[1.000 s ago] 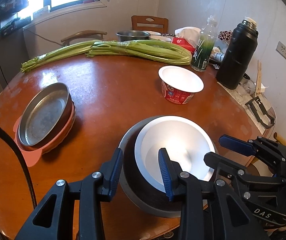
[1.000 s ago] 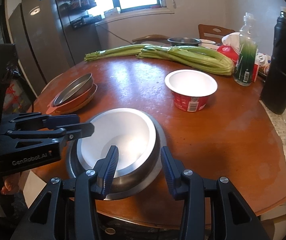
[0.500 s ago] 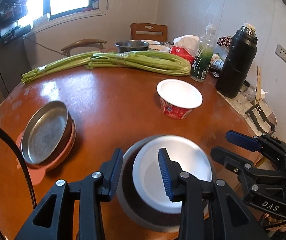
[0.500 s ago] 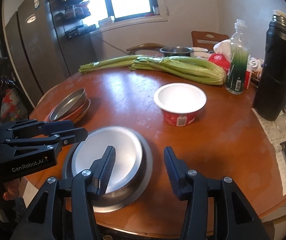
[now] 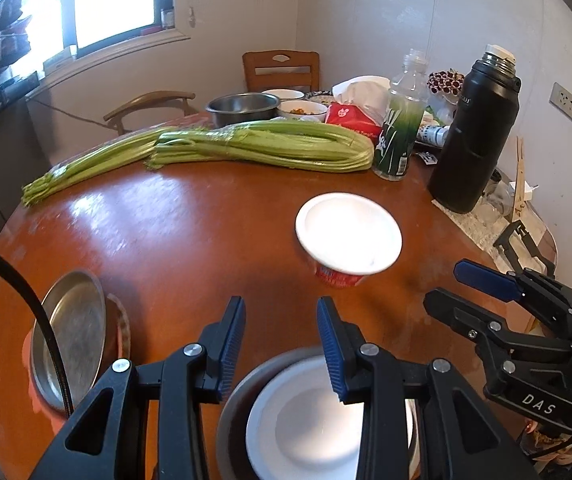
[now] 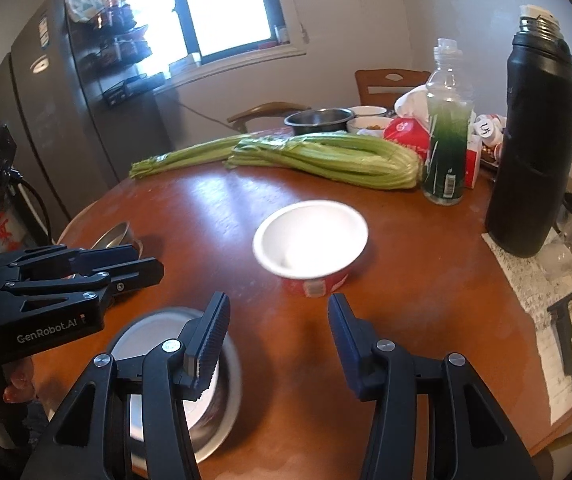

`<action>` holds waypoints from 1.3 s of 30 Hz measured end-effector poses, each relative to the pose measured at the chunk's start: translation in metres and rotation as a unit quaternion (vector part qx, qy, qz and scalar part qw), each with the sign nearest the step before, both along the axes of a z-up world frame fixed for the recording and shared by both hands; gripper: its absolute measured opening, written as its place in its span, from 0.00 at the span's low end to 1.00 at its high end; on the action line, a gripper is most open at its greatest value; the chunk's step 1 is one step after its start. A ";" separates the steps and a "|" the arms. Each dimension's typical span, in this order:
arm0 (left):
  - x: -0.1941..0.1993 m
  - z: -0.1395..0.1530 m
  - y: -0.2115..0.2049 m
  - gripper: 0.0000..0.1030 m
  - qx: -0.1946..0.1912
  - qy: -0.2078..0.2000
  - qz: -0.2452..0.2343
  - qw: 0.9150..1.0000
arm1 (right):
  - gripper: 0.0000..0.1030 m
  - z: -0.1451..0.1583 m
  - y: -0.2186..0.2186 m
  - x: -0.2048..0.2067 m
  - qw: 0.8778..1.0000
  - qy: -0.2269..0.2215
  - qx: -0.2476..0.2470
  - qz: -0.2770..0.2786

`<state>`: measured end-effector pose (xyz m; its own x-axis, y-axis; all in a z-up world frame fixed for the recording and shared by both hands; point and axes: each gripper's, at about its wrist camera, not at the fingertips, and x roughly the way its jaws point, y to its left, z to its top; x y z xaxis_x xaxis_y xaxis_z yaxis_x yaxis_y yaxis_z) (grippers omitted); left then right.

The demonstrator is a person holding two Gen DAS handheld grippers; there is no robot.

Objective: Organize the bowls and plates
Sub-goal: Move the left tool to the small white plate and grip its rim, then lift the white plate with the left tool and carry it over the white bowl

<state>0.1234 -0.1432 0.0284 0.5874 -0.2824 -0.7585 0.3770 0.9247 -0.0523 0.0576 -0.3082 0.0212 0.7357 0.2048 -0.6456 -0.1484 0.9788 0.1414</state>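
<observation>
A white bowl (image 5: 305,424) sits inside a grey metal bowl (image 5: 234,412) at the table's near edge; it also shows in the right wrist view (image 6: 142,344). A red-and-white paper bowl (image 5: 347,236) stands upright mid-table, also in the right wrist view (image 6: 309,240). A metal plate (image 5: 72,332) rests in an orange dish (image 5: 120,330) at the left. My left gripper (image 5: 280,336) is open and empty above the nested bowls. My right gripper (image 6: 280,336) is open and empty, short of the paper bowl.
Celery bunches (image 5: 262,146) lie across the far table. A green bottle (image 5: 399,136), a black thermos (image 5: 473,132), a tissue pack (image 5: 351,118) and a steel bowl (image 5: 244,108) stand at the back right. Chairs (image 5: 282,70) and a fridge (image 6: 74,112) surround the table (image 5: 190,232).
Both grippers have lifted and pulled back from the nested bowls, which now sit lower in both views. The right gripper has opened a little wider. The bowls stay in place.
</observation>
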 end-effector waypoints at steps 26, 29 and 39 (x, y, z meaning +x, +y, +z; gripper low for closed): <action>0.090 -0.039 -0.033 0.36 -0.029 0.073 -0.010 0.997 | 0.51 -0.047 -0.017 0.095 0.999 0.047 -0.010 -0.015; 0.095 -0.044 -0.030 0.36 -0.037 0.083 -0.006 0.996 | 0.51 -0.051 -0.010 0.096 0.999 0.047 -0.015 -0.001; 0.101 -0.053 -0.028 0.36 -0.034 0.097 0.001 0.995 | 0.50 -0.054 0.012 0.095 0.998 0.050 -0.010 0.038</action>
<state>0.2242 -0.1710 -0.0248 0.4318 -0.3369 -0.8367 0.3524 0.9169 -0.1873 0.1528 -0.2959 -0.0326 0.6502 0.2450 -0.7192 -0.2094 0.9677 0.1403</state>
